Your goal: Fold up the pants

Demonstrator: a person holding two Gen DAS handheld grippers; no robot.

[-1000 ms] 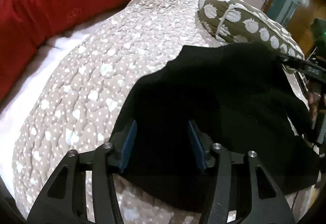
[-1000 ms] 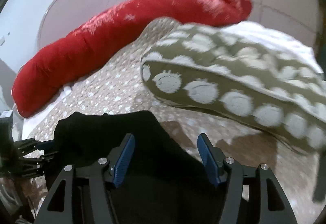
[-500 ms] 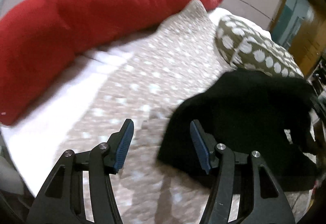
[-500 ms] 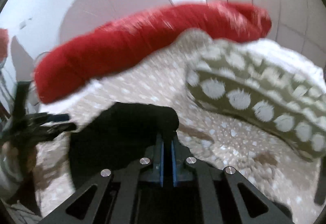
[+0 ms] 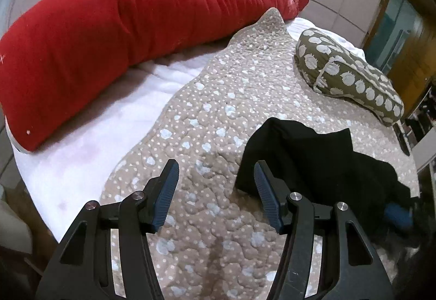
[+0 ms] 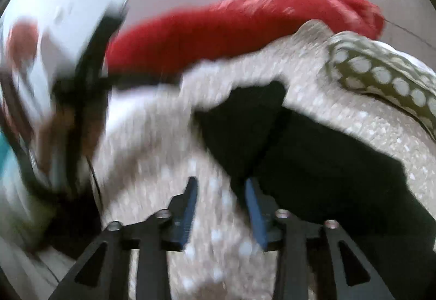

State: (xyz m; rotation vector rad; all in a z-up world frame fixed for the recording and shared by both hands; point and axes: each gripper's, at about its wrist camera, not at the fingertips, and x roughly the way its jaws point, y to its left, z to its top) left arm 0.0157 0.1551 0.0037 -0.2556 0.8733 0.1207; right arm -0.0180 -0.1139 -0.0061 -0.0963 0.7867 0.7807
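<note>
Fingers (image 5: 166, 191) of left gripper (image 5: 216, 192) spread, empty, over quilt (image 5: 218, 82); right gripper (image 6: 221, 206) also released. Black pants (image 5: 313, 155) lie bunched on bed, freed likely for regrasp

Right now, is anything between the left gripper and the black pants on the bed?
Nothing visible. The left gripper is open above bare quilt, and the pants lie just to its right, their near edge beside its right finger. The pillow sits well beyond.
</note>
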